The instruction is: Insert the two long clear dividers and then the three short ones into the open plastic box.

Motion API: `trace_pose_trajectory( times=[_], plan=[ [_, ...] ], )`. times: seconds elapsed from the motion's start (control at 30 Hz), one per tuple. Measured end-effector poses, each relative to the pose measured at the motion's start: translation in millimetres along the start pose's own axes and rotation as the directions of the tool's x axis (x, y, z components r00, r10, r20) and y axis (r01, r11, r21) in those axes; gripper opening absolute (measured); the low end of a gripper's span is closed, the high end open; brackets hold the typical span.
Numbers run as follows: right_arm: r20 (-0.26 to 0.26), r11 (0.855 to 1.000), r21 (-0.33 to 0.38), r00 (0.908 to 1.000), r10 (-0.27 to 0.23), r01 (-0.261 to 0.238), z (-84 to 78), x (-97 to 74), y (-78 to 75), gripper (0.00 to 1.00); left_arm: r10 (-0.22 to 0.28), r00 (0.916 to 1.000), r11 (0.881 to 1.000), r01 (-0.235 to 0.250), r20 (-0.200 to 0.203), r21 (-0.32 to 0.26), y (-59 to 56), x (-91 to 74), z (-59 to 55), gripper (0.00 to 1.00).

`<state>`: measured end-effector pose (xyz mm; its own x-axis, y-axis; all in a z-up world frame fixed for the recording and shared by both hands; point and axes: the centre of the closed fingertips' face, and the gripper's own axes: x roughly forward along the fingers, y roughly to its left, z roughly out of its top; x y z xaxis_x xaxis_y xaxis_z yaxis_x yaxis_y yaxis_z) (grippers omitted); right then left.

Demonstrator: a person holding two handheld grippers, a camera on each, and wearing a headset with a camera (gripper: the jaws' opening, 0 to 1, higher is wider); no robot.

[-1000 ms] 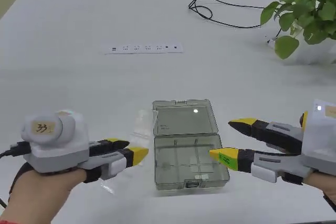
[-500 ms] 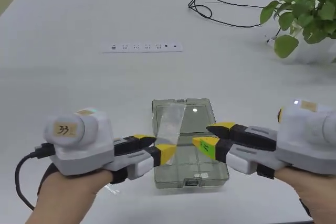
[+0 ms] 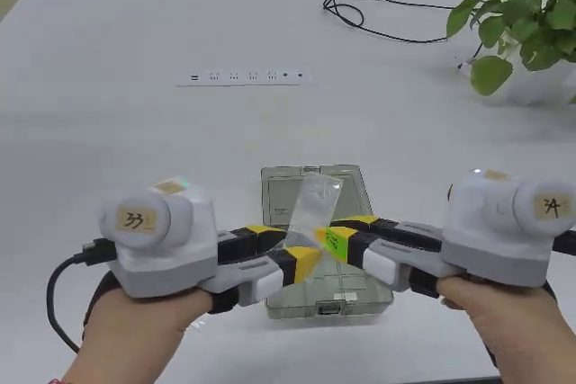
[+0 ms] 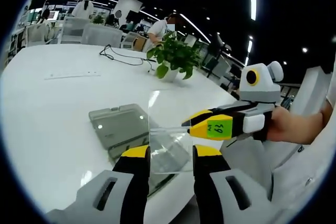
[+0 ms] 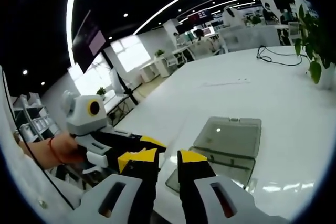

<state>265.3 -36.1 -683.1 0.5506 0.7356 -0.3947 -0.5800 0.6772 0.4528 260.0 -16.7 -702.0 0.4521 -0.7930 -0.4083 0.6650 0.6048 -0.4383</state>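
The open smoky plastic box (image 3: 328, 301) lies on the white table with its lid (image 3: 353, 188) folded back; it also shows as a box (image 4: 113, 124) and a box (image 5: 226, 140). A clear divider (image 3: 315, 204) stands tilted above it. My left gripper (image 3: 292, 247) comes in from the left, shut on the divider's lower part. The divider (image 4: 168, 150) sits between my left gripper's (image 4: 171, 153) yellow tips. My right gripper (image 3: 335, 231) reaches in from the right, jaws nearly together, pinching the divider's upper corner, as the right gripper (image 4: 197, 124) shows. The right gripper (image 5: 165, 158) faces the left gripper (image 5: 142, 142).
A white power strip (image 3: 245, 78) lies mid-table. A black cable (image 3: 378, 15) loops at the back. A potted plant (image 3: 517, 15) stands at the far right, also seen as a plant (image 4: 173, 59). People sit at desks in the background.
Both grippers moved inward and met above the box. The left one lifted the clear divider off the table. The right gripper's wide-open jaws closed onto the divider.
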Motion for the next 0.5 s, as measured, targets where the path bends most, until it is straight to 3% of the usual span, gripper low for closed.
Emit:
trace_pose_trajectory(
  times=[0.3,0.5],
  plan=[
    [0.009,0.995,0.089,0.9994,-0.034,0.033,-0.9,3.1,-1.5,0.07,0.002,1.0000,1.000,-0.002,-0.006,0.010,-1.0,1.5,-0.3,0.30],
    [0.007,0.995,0.092,0.9987,-0.050,0.049,0.5,2.6,-2.1,0.06,-0.011,0.9999,1.000,0.011,0.004,0.006,-3.4,2.2,0.8,0.29]
  ],
)
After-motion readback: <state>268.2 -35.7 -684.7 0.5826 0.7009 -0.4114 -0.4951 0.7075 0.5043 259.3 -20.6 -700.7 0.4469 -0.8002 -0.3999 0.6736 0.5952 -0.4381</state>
